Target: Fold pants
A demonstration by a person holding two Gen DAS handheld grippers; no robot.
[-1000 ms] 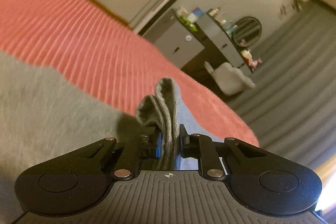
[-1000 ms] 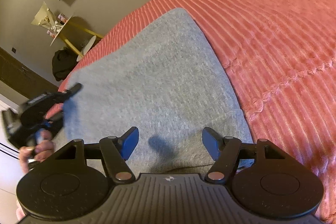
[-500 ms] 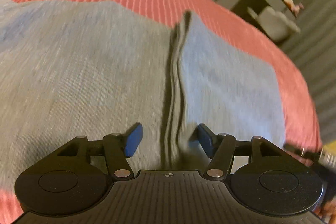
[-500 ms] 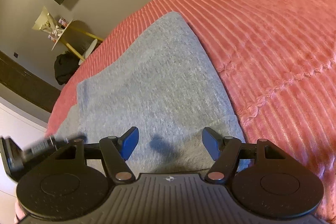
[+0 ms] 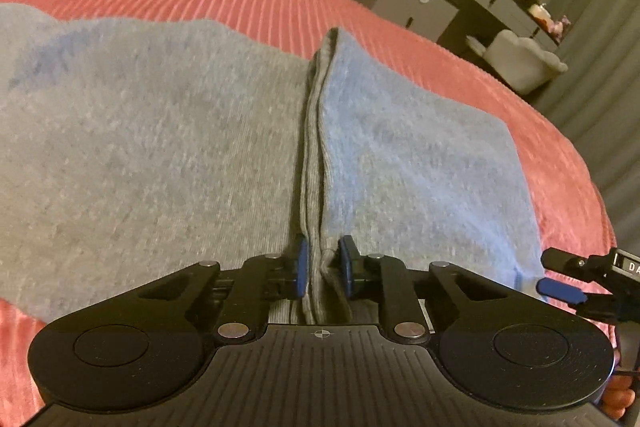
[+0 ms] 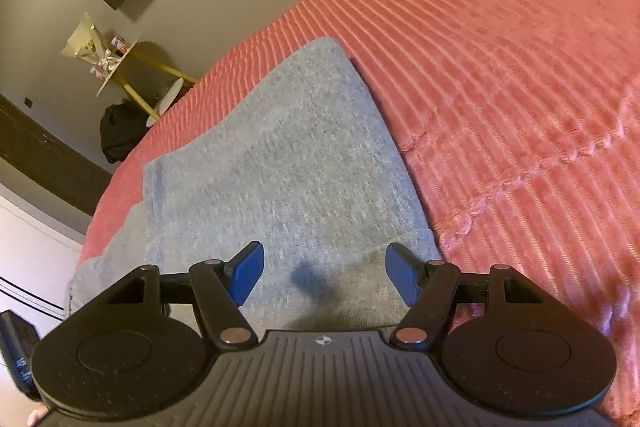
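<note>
- The left claw [image 5: 322,269] is nearly closed on a raised ridge of the grey pants [image 5: 160,131]; both blue pads [image 5: 302,267] sit against the fabric, one on each side of the fold.
- From that claw the ridge runs straight ahead and ends near the far edge of the cloth, with flat grey fabric spreading to both sides of it.
- The right claw [image 6: 322,277] is spread wide and holds nothing; the pants [image 6: 280,163] lie under and ahead of it, between its blue pads [image 6: 249,273], and a small dark shadow falls on the cloth in the gap.
- In the left view the right claw [image 5: 560,287] shows at the right edge, just beside the near right corner of the pants.
- The pants lie on a bed with a pink ribbed cover [image 6: 500,75], which stretches ahead and to the right of the right claw.
- Hidden or unclear: the near part of the pants is covered by each claw's body, so waistband and legs cannot be told apart; whether the right claw touches the cloth cannot be told.
- Fingers [image 5: 618,397] show at the lower right corner of the left view, mostly cut off.
- Writing: white letters reading "DA" on the right claw in the left view, cut off by the frame; nothing else is legible.
</note>
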